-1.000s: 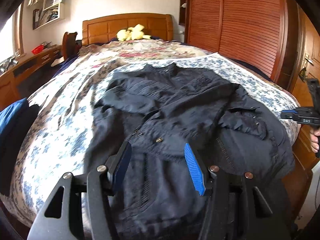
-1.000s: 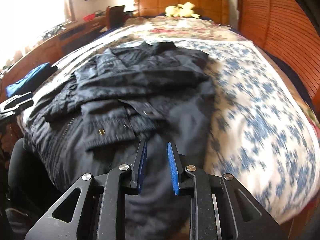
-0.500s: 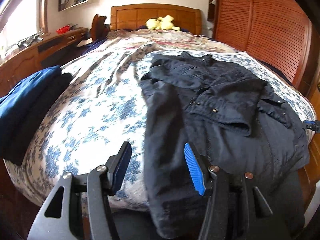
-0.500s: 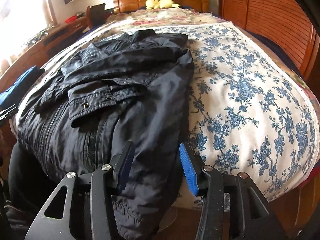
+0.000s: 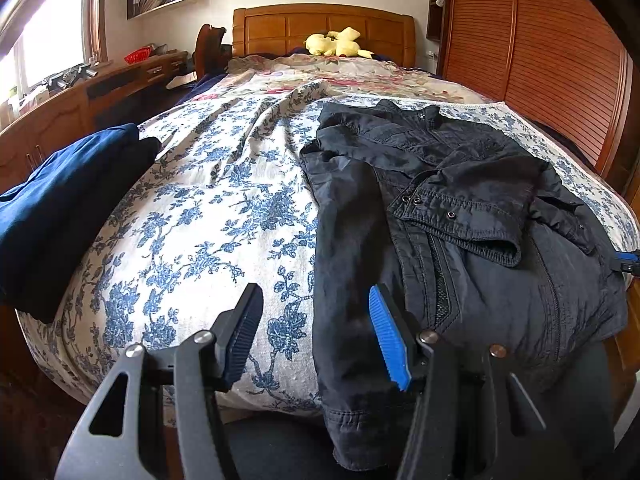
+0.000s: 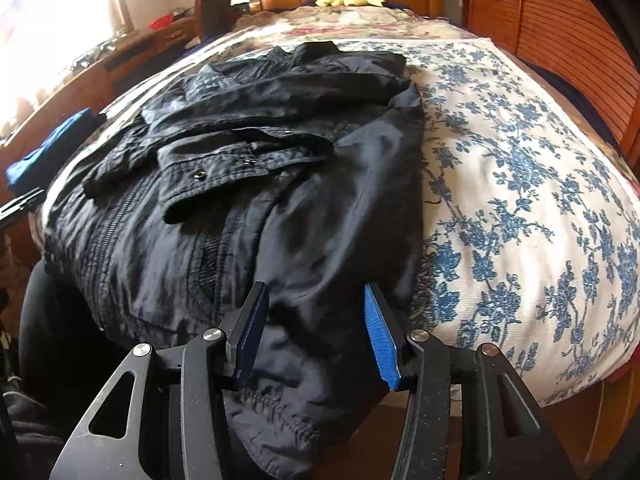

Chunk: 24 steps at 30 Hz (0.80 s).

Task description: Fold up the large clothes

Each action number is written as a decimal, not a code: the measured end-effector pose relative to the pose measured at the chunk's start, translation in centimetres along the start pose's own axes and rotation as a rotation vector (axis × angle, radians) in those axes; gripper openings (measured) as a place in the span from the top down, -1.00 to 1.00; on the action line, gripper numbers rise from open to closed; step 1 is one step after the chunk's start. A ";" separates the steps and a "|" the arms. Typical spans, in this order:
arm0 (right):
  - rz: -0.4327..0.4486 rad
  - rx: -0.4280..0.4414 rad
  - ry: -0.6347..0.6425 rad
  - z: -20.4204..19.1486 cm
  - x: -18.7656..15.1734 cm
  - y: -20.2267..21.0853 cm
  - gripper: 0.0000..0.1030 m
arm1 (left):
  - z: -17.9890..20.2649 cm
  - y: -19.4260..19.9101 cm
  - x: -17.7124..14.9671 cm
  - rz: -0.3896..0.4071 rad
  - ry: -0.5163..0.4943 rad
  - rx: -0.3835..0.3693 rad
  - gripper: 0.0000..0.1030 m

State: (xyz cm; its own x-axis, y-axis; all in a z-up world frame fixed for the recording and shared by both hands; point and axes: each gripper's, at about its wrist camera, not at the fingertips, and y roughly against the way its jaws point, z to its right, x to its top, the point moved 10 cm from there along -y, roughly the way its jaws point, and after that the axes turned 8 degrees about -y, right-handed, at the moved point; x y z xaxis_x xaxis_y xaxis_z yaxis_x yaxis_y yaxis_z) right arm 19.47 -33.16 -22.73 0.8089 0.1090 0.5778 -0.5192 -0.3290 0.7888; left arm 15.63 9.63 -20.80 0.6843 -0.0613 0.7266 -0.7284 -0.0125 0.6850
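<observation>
A black jacket [image 5: 460, 216] lies front up on the floral bedspread [image 5: 208, 216], sleeves folded across its chest, hem hanging over the foot of the bed. My left gripper [image 5: 316, 332] is open at the jacket's left hem edge; that edge runs between its jaws without touching the pads. In the right wrist view the jacket [image 6: 248, 168] fills the left half. My right gripper [image 6: 316, 336] is open over the right hem corner, with loose cloth lying between the jaws. The right gripper's tip [image 5: 628, 260] shows at the far right of the left wrist view.
Folded blue and dark clothes [image 5: 60, 208] sit on the bed's left edge. A yellow plush toy [image 5: 336, 42] rests by the wooden headboard [image 5: 320, 24]. A slatted wooden wardrobe [image 5: 560, 60] lines the right side and a desk [image 5: 100, 92] the left.
My left gripper has swung from over the jacket's middle to its left edge. The right gripper's jaws have spread from nearly shut to open, and it has shifted to the right hem corner.
</observation>
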 end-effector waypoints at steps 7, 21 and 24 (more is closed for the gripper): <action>-0.011 0.024 0.023 -1.4 -0.2 -0.3 0.05 | 0.1 -0.4 -0.5 -0.012 -0.001 -0.006 -0.05; 0.045 -0.094 -0.026 2.2 1.4 1.0 0.05 | -0.2 -1.5 -2.7 -0.059 0.019 -0.030 -0.05; 0.035 -0.134 -0.044 3.4 1.2 0.5 0.05 | -0.2 -1.6 -2.9 -0.062 0.020 -0.035 -0.05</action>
State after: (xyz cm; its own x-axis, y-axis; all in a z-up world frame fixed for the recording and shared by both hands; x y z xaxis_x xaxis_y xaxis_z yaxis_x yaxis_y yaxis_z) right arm 21.11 -36.38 -22.34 0.7995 0.0579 0.5979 -0.5768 -0.2038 0.7911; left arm 14.81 9.98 -23.99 0.7291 -0.0415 0.6831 -0.6830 0.0189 0.7302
